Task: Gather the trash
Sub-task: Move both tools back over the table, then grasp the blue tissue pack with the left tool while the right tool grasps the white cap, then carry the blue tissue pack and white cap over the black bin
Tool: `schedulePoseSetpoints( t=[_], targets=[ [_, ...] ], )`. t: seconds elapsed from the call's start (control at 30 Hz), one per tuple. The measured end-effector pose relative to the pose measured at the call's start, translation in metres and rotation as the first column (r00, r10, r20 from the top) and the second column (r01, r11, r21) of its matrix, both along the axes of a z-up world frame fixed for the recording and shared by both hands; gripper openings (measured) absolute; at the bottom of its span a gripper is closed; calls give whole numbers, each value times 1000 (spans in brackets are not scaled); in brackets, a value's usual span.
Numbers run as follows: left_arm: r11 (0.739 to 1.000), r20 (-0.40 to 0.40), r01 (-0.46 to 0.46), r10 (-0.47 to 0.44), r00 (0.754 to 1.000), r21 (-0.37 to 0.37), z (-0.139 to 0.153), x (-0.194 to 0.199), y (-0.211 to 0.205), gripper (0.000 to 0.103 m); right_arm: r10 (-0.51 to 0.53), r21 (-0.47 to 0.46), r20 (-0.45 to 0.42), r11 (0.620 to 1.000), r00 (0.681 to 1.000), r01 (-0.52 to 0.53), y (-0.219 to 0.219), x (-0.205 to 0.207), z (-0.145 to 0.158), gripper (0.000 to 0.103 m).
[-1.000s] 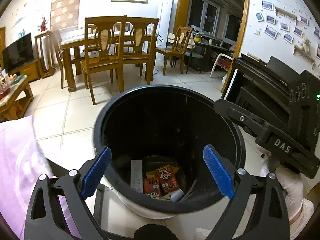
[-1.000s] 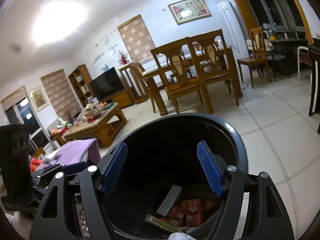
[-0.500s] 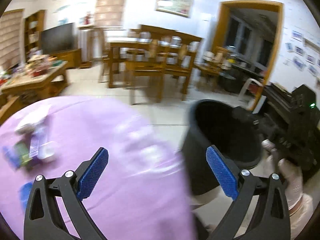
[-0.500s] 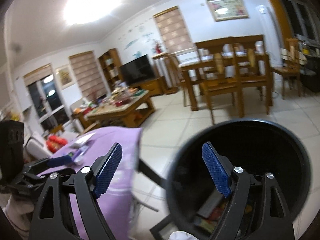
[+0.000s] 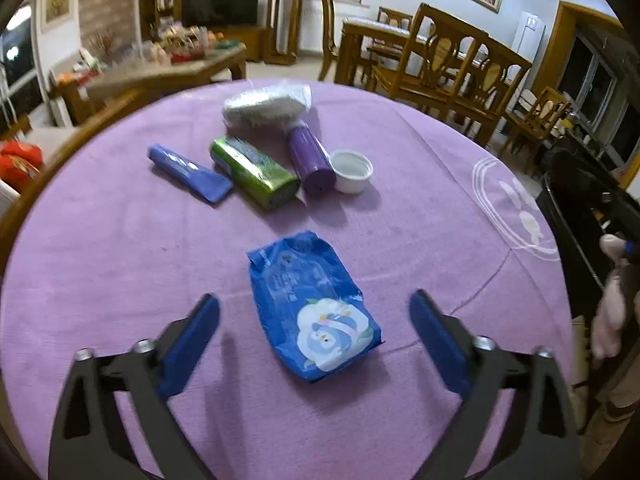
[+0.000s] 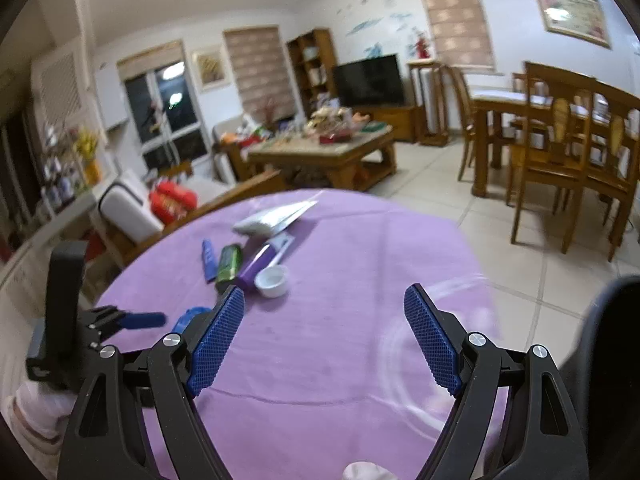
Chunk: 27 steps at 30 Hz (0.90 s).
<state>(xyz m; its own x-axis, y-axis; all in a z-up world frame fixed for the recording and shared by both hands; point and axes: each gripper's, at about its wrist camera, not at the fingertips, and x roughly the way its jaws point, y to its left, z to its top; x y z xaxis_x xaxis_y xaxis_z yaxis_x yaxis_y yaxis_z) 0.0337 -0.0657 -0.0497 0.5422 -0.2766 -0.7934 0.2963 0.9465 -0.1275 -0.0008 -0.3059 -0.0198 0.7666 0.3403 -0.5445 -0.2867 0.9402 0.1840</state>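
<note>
A blue snack packet lies flat on the round purple tablecloth. My left gripper hovers just over it with its jaws closing; the packet sits between the fingers and the pads do not touch it. Farther back lie a blue tube, a green packet, a purple tube, a white cap and a white plastic bag. My right gripper is open above the cloth with nothing in it. The black trash bin stands to the right of the table.
Wooden dining table and chairs stand to the right past a strip of tiled floor. A cluttered coffee table and a wooden sofa arm lie beyond the far edge. A gloved hand shows at the right.
Both grippers have swung left from above the bin to over the purple table. The blue packet now lies under the left gripper, whose fingers stand slightly closer together.
</note>
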Motion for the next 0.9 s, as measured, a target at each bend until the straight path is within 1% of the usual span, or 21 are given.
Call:
schedulePoseSetpoints(
  t=[0.07,0.13,0.2,0.23,0.27,0.3,0.37,0.4,0.43,0.5,0.57,0.63,0.73,0.83,0.9],
  targets=[
    [1000,-19,1,-1,1000,6,-3,2,3,80,44,-28,-32,999,999,-45,25,15,-4,81],
    [1000,-17,8,-8,1000,29,-4,3,3,76,80,-67,-65,994,995,-84,48,29,-8,81],
    [999,-8,7,-7,1000,44,-2,5,4,62,108,-111,-103,987,989,-119,69,44,-15,81],
    [999,-4,6,-5,1000,50,-3,2,8,58,119,-131,-120,982,986,-134,79,52,-18,81],
    [999,-1,9,-9,1000,53,-3,2,11,54,126,-151,-135,978,983,-146,90,59,-22,77],
    [999,-3,22,-22,1000,39,-3,1,14,54,132,-167,-148,973,980,-156,89,64,-28,74],
    [999,-3,28,-28,1000,26,-3,-2,19,52,141,-192,-182,965,973,-176,86,73,-41,72],
    [999,-1,21,-21,1000,24,-3,-3,23,48,142,-201,-191,963,971,-181,83,78,-46,68],
    [1000,2,12,-12,1000,14,-2,-4,28,48,138,-222,-206,958,969,-184,89,86,-52,66],
    [1000,17,-3,3,1000,-7,1,-6,35,48,135,-237,-231,952,963,-191,96,96,-59,59],
    [1000,45,-14,15,999,-7,5,-10,40,48,136,-256,-236,947,962,-196,102,104,-64,56],
    [1000,51,-15,16,999,-26,7,-9,45,48,133,-269,-247,942,960,-199,105,109,-68,53],
    [999,63,-17,19,998,-44,10,-10,48,48,135,-273,-270,939,953,-211,110,119,-76,45],
    [998,75,-12,17,997,-66,11,-10,49,48,132,-269,-272,941,953,-207,109,120,-77,36],
    [997,87,-5,11,996,-75,13,-11,47,48,136,-257,-277,943,951,-210,106,121,-77,36]
  ],
)
